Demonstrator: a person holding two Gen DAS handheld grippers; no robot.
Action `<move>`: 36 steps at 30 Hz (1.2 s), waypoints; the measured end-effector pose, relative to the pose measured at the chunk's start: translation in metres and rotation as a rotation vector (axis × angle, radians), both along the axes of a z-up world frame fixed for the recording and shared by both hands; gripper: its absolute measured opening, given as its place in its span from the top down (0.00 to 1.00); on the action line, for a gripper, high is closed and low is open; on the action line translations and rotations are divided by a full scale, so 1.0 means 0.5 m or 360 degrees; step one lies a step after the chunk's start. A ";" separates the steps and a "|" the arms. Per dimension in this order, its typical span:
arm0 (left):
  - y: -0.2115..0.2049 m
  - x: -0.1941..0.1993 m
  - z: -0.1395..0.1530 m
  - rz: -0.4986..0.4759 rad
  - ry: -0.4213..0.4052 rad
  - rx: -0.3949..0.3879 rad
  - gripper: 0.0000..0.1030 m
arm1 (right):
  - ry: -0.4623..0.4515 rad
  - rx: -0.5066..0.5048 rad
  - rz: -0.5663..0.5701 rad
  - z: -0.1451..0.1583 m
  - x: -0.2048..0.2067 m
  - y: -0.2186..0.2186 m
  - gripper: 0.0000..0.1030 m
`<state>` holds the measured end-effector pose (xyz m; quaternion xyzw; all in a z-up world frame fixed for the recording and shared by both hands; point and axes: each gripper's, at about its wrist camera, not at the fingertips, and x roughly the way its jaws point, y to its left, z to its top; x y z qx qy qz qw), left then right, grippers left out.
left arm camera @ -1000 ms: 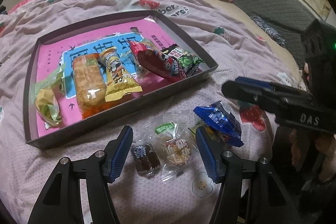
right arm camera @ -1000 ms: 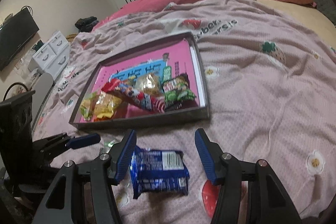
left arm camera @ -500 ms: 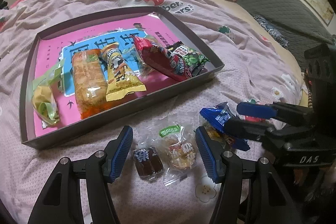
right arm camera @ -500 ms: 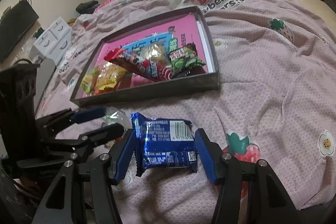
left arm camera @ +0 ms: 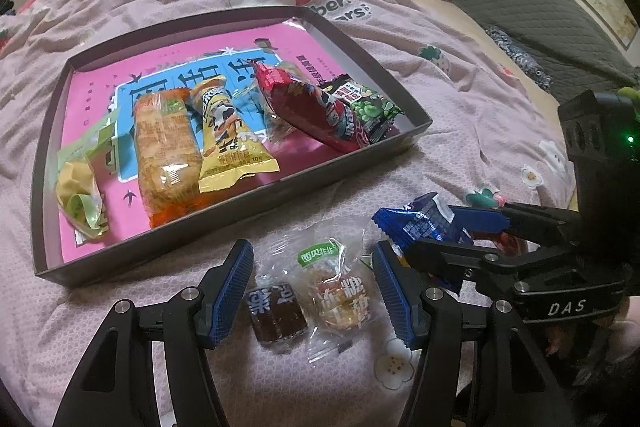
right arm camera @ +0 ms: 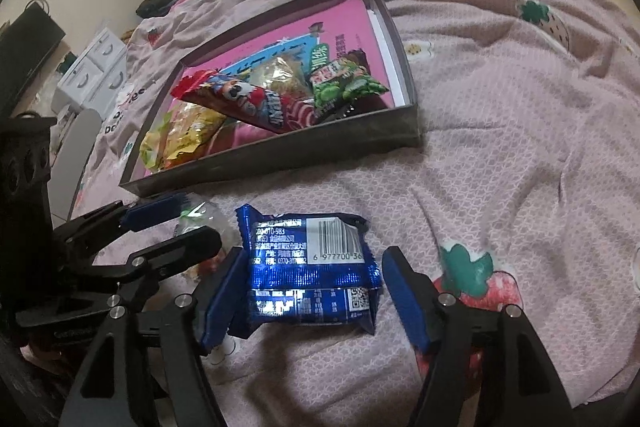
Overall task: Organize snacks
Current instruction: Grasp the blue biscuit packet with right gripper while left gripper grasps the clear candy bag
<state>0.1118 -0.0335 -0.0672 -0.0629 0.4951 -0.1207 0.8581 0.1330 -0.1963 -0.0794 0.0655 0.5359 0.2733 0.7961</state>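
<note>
On the bedspread just before the tray (right arm camera: 280,155), the blue snack packet (right arm camera: 312,267) lies between the opening jaws of the right tool (right arm camera: 312,301), not yet clamped; light, crinkly and slippery, it is best pinched across its flat middle

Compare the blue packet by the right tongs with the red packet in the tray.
The blue packet lies flat on the bedspread, outside the tray; the red packet sits inside it, propped aslant on other snacks. The blue one is squarish, barcode side up; the red one is long and narrow. Both are sealed foil wrappers.
</note>
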 end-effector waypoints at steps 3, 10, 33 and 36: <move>0.000 0.006 -0.006 0.0005 0.0010 -0.0003 0.38 | 0.0002 0.0021 0.0007 -0.005 0.007 0.002 0.33; 0.005 0.013 -0.014 0.0027 0.0028 -0.0010 0.38 | -0.0070 -0.0022 0.0066 -0.004 0.022 0.026 0.40; 0.013 0.012 0.013 -0.0016 -0.0027 -0.0069 0.66 | -0.0147 -0.0036 0.0055 0.006 0.029 0.024 0.42; 0.015 0.010 0.018 -0.0021 -0.0037 -0.0076 0.67 | -0.0158 -0.0034 0.0052 0.010 0.028 0.023 0.42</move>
